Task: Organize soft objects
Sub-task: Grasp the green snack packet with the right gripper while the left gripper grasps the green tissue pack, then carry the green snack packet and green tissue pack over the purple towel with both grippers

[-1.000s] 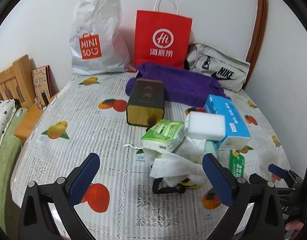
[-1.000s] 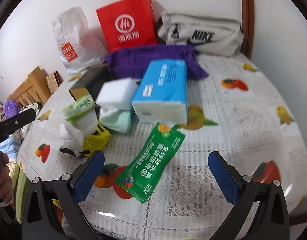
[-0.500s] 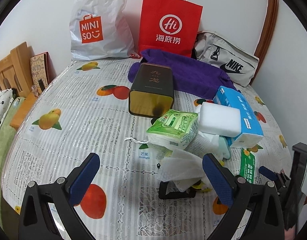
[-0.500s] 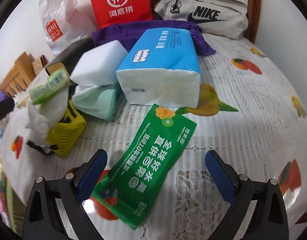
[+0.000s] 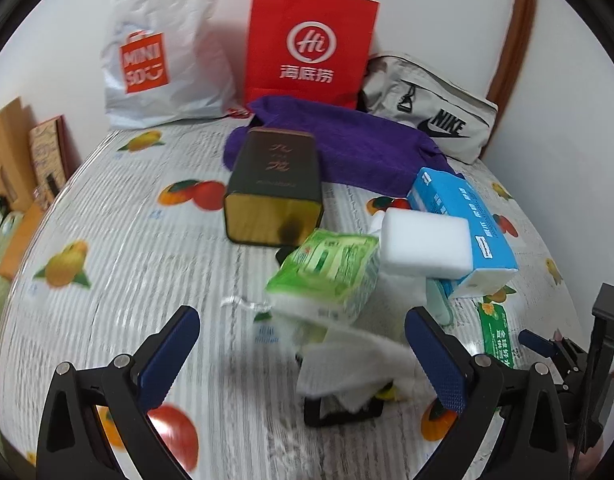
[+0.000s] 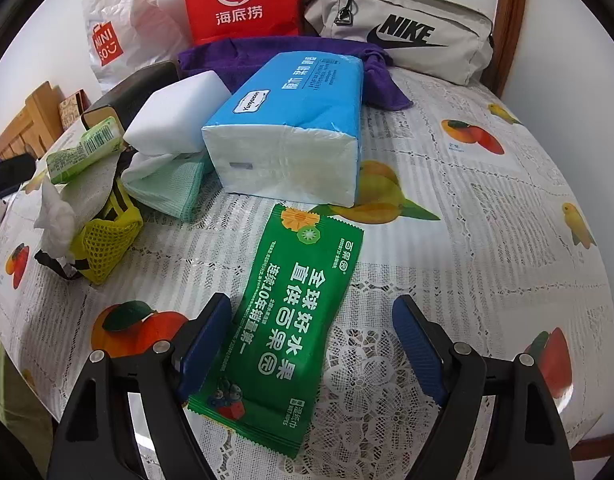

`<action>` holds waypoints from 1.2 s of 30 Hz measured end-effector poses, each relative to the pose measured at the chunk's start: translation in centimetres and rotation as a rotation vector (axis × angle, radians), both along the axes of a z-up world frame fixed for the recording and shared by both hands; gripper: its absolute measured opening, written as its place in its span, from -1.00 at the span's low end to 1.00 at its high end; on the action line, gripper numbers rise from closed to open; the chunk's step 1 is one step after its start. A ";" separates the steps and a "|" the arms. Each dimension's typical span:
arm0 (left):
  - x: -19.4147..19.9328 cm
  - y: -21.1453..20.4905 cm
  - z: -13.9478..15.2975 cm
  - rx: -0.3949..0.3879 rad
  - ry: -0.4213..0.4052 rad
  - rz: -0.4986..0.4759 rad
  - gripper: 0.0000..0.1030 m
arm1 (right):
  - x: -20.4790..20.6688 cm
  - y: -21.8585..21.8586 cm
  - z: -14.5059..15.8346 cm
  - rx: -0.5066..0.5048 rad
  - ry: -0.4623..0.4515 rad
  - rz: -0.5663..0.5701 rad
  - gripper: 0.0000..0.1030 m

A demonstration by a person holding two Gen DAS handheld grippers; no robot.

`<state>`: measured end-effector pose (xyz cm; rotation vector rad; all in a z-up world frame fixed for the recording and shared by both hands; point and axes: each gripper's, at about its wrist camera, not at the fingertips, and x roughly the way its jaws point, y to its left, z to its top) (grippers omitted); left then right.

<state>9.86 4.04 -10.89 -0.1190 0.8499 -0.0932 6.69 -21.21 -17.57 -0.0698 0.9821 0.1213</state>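
A green wet-wipes pack [image 6: 291, 320] lies flat on the table between my open right gripper's [image 6: 311, 320] fingers, low over it. Behind it sit a blue tissue pack [image 6: 295, 128], a white sponge block [image 6: 175, 114], a folded mint cloth [image 6: 167, 188], a light green tissue pack [image 6: 83, 150], crumpled white tissue [image 6: 63, 208] and a yellow mesh pouch [image 6: 107, 240]. My left gripper [image 5: 303, 344] is open and empty, facing the light green tissue pack [image 5: 327, 268] and crumpled tissue [image 5: 355, 364]. The right gripper also shows in the left wrist view [image 5: 547, 348].
A dark tin box [image 5: 275, 188] lies on its side mid-table. A purple towel [image 5: 347, 148], red paper bag [image 5: 311, 44], white Miniso bag [image 5: 159, 56] and grey Nike pouch [image 5: 435, 112] line the back wall. The fruit-print tablecloth [image 5: 119, 240] spreads left; wooden furniture [image 5: 7, 156] stands beyond.
My right gripper has moved forward and down, so the wet-wipes pack now lies between its fingers. My left gripper has moved closer to the pile of tissues.
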 end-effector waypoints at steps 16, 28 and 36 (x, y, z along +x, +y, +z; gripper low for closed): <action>5.2 -0.6 -2.6 -0.040 0.072 -0.134 0.12 | 0.2 -0.1 0.7 0.055 -0.014 0.054 -0.25; 3.3 3.8 -0.1 -0.065 0.035 -0.011 0.11 | -0.2 1.6 2.9 0.131 -0.027 0.160 -0.29; 3.8 5.3 1.0 -0.049 0.024 0.063 0.11 | 0.3 0.1 6.2 0.120 -0.087 0.168 -0.29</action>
